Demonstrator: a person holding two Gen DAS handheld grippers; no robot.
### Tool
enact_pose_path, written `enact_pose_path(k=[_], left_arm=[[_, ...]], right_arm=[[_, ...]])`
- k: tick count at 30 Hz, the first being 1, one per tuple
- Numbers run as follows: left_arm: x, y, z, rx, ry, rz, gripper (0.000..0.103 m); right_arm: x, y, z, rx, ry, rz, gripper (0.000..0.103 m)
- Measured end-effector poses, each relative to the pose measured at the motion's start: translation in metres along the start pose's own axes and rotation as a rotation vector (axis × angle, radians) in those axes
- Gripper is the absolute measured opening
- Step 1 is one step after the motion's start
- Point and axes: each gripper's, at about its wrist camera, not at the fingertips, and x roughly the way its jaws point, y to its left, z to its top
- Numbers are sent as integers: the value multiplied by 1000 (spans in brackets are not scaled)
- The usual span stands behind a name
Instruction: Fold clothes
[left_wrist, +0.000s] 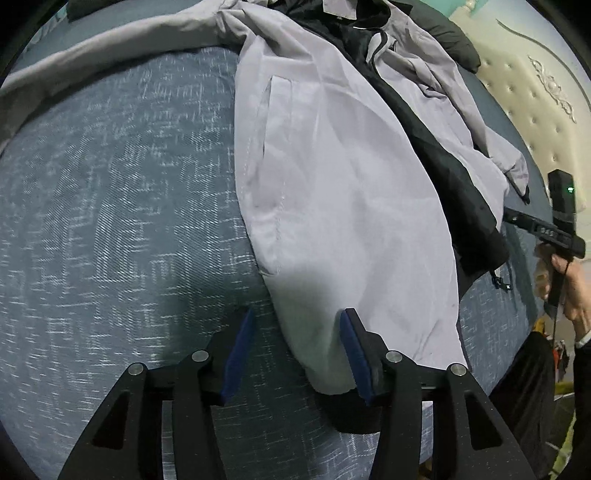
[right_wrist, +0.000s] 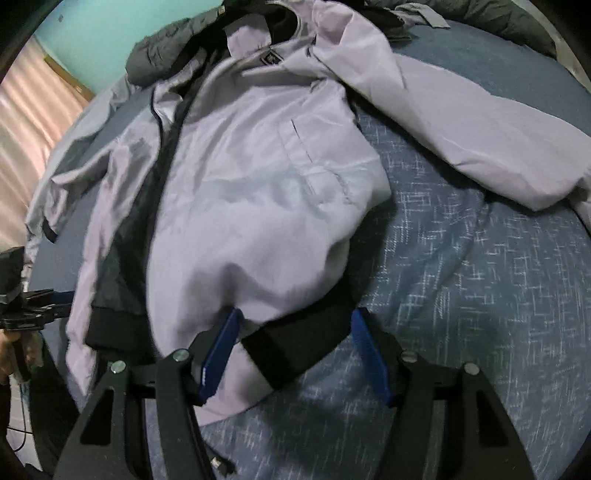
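A light lilac-grey jacket (left_wrist: 332, 177) with black lining and black hem band lies open on a blue patterned bed (left_wrist: 122, 206). My left gripper (left_wrist: 295, 354) is open, its jaws wide, with the jacket's bottom hem corner lying between the blue pads. In the right wrist view the jacket (right_wrist: 251, 206) spreads across the bed (right_wrist: 461, 280), one sleeve (right_wrist: 461, 122) stretched right. My right gripper (right_wrist: 295, 354) is open over the black hem band (right_wrist: 295, 347). Each gripper also shows at the edge of the other's view: the right one (left_wrist: 546, 229), the left one (right_wrist: 33, 306).
A dark padded garment (left_wrist: 447, 33) lies bunched at the jacket's collar end, also seen in the right wrist view (right_wrist: 159, 51). A cream tufted headboard (left_wrist: 535, 110) stands behind the bed. A pink curtain (right_wrist: 33, 122) and a teal wall (right_wrist: 103, 33) stand beyond the bed.
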Motion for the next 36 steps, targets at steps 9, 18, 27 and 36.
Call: enact_pose_path(k=[9, 18, 27, 36], left_arm=[[-3, -14, -2, 45, -24, -4, 16], [-53, -40, -4, 110, -108, -31, 5], [-124, -51, -16, 177, -176, -23, 5], [-157, -29, -22, 154, -180, -25, 5]], right_arm=[[2, 10, -1, -14, -1, 15, 12], [-63, 31, 3, -12, -61, 61, 8], [-146, 52, -21, 5, -90, 140, 7], [-179, 52, -62, 97, -33, 222, 7]])
